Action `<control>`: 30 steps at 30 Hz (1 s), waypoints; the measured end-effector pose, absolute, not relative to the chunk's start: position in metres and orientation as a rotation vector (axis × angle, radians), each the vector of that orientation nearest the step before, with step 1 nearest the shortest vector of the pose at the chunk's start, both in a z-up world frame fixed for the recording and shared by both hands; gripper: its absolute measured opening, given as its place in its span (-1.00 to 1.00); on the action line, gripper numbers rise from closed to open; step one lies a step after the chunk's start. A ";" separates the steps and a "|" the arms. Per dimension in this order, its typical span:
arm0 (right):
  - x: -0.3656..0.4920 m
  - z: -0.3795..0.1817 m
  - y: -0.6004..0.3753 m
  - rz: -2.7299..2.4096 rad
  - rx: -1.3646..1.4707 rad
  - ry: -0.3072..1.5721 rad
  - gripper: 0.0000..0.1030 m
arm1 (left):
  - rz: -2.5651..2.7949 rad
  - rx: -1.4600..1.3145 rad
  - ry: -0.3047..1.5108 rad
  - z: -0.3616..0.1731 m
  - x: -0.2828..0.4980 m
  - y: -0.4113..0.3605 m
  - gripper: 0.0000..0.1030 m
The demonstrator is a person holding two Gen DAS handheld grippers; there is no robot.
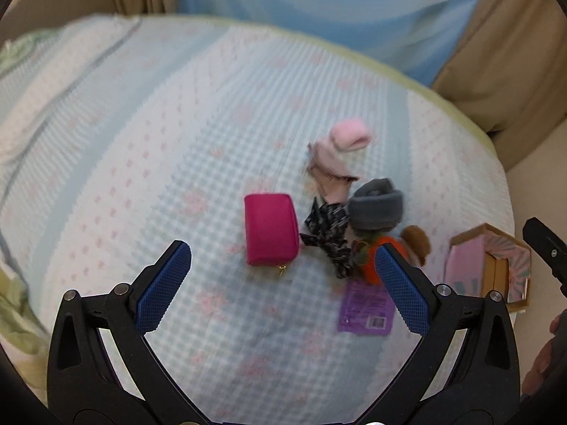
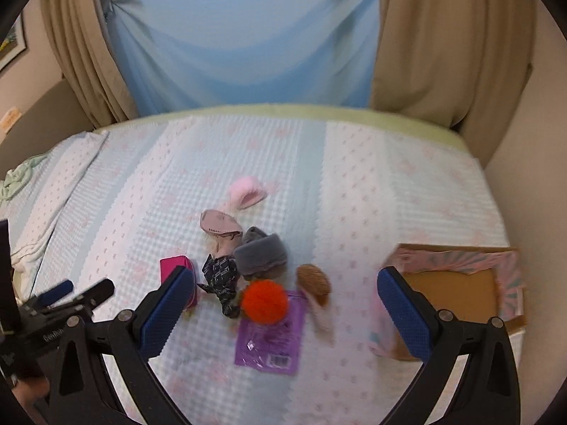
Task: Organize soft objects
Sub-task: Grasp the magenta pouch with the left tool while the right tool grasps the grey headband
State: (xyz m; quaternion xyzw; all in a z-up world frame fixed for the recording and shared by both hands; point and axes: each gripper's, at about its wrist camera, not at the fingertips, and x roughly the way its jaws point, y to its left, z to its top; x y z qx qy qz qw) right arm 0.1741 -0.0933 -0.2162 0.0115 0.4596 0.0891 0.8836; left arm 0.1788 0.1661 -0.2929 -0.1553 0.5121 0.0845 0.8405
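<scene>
Box (image 2: 457,294) of cardboard, open-topped, at right edge of bed (image 2: 354,184); taken here as landmark and likely destination.

Soft pile left of box, apart from it, all resting on bed: orange pompom (image 2: 264,301) on purple packet (image 2: 269,336), brown pompom (image 2: 313,283) nearest box, grey hat (image 2: 260,253), dark patterned cloth (image 2: 221,278), magenta pouch (image 1: 271,228) farthest from box. Pink items (image 2: 244,191) beyond pile.

Right tool (image 2: 285,313): spread wide, empty, above bed between pile and box; orange pompom just ahead between its fingers.

Left tool (image 1: 283,285): spread wide, empty, on far side of pile from box, magenta pouch just ahead.

Judgement: right tool nearer to box; short rightward carry probable.
</scene>
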 end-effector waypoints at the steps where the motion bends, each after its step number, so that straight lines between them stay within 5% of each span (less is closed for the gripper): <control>1: 0.186 -0.229 -0.087 0.190 0.033 0.977 1.00 | 0.183 -0.337 1.103 -0.306 0.187 0.169 0.99; 21: 0.310 -0.412 -0.038 0.251 0.140 1.297 0.88 | 0.262 -0.359 1.340 -0.474 0.270 0.180 0.93; 30: 0.325 -0.435 -0.042 0.202 0.194 1.326 0.14 | 0.233 -0.350 1.360 -0.492 0.275 0.168 0.20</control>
